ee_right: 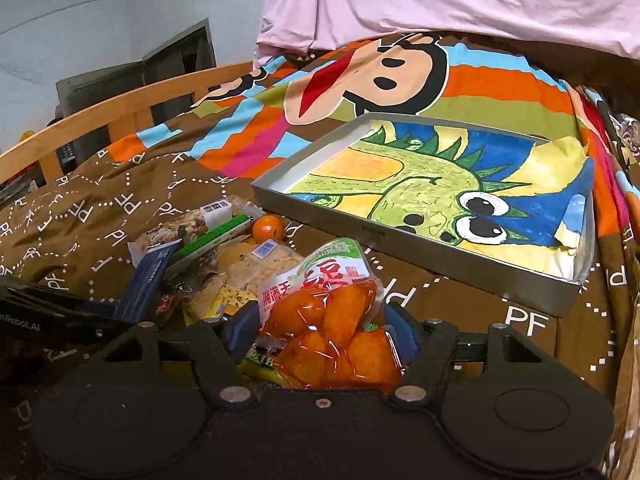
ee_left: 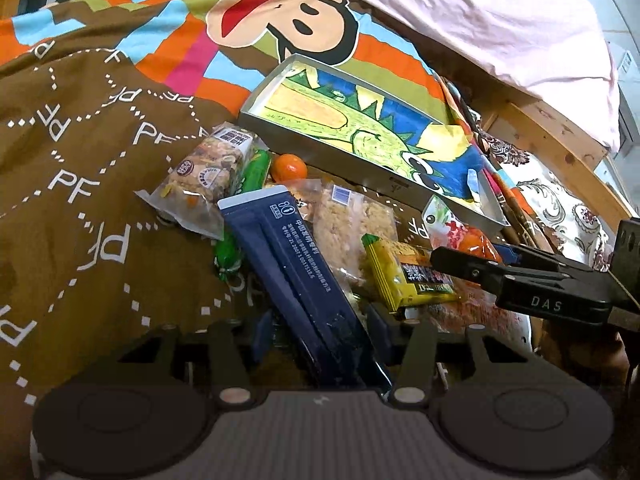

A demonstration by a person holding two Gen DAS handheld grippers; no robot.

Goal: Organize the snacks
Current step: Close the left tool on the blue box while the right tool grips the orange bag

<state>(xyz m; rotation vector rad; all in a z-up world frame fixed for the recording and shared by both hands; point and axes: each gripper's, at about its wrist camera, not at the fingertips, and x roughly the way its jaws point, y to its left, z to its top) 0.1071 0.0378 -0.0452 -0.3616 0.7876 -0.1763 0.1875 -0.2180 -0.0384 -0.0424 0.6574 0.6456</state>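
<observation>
My left gripper [ee_left: 320,332] is shut on a long dark blue packet [ee_left: 288,264] that sticks out forward over the snack pile. In the right wrist view my right gripper [ee_right: 322,332] is shut on a clear pouch of orange snack pieces [ee_right: 332,320], held just above the pile. The right gripper [ee_left: 480,264] also shows at the right of the left wrist view. Loose snacks lie on the bedspread: a granola pack [ee_left: 208,172], a mandarin [ee_left: 289,167], a rice-crisp pack [ee_left: 352,216] and a yellow packet [ee_left: 400,276]. Behind the pile lies a metal tray [ee_right: 400,252] lined with a dinosaur drawing, with no snacks in it.
Everything rests on a brown cartoon-print bedspread [ee_left: 80,200]. A pink sheet [ee_left: 480,12] lies bunched beyond the tray. A wooden bed rail [ee_right: 120,108] runs along the far left, another wooden rail [ee_left: 560,140] along the right.
</observation>
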